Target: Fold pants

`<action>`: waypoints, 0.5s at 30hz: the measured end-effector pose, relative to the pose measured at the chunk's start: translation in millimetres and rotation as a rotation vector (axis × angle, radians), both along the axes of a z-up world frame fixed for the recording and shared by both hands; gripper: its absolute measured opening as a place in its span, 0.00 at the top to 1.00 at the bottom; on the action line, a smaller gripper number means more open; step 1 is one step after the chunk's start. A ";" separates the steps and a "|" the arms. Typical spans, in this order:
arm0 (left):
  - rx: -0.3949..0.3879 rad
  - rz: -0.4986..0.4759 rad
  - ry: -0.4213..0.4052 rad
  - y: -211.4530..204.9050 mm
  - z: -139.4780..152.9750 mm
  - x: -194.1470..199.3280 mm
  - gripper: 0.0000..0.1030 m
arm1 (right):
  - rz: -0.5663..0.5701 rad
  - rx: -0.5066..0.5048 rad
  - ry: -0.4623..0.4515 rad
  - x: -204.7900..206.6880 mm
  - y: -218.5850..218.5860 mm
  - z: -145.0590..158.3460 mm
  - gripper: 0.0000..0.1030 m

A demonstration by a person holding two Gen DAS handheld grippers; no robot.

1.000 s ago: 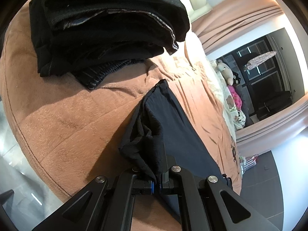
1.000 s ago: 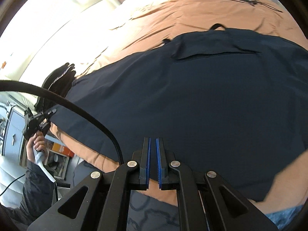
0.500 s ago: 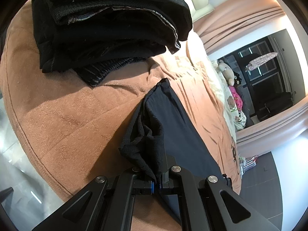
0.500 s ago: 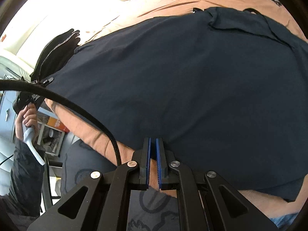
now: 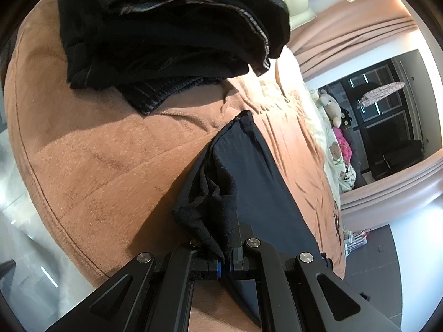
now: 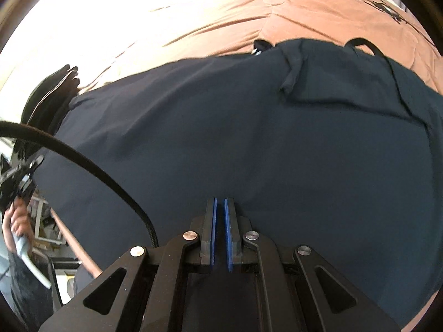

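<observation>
Pants [image 5: 249, 182] lie on the bed [image 5: 91, 171]; in the left wrist view the left gripper [image 5: 225, 265] clamps a bunched hem at six o'clock, and a tug could slip it. In the right wrist view the right gripper [image 6: 218, 207], closed and empty, hovers over cloth toward six o'clock; dragging could wrinkle the spread fabric.

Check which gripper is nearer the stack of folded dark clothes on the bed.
Left. The left gripper, shut on the pants' end, faces the folded stack just ahead. The right gripper hangs empty over mid-pants, the stack far off at its left.
</observation>
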State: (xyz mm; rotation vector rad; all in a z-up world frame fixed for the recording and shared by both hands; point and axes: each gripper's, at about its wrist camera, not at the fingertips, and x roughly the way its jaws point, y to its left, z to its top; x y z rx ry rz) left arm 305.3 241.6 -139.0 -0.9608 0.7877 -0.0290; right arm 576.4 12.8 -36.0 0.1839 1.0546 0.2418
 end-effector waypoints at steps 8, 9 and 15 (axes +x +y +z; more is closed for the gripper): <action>-0.007 0.019 0.017 -0.8 -6.2 -2.0 0.97 | -0.009 -0.044 0.001 44.7 7.4 0.3 0.97; -0.007 0.021 0.019 -1.0 -6.8 -2.1 0.97 | -0.011 -0.048 0.003 50.5 8.5 -0.3 0.97; -0.016 0.030 0.031 -1.7 -11.6 -2.0 0.97 | -0.024 -0.069 -0.004 81.3 15.1 -0.2 0.97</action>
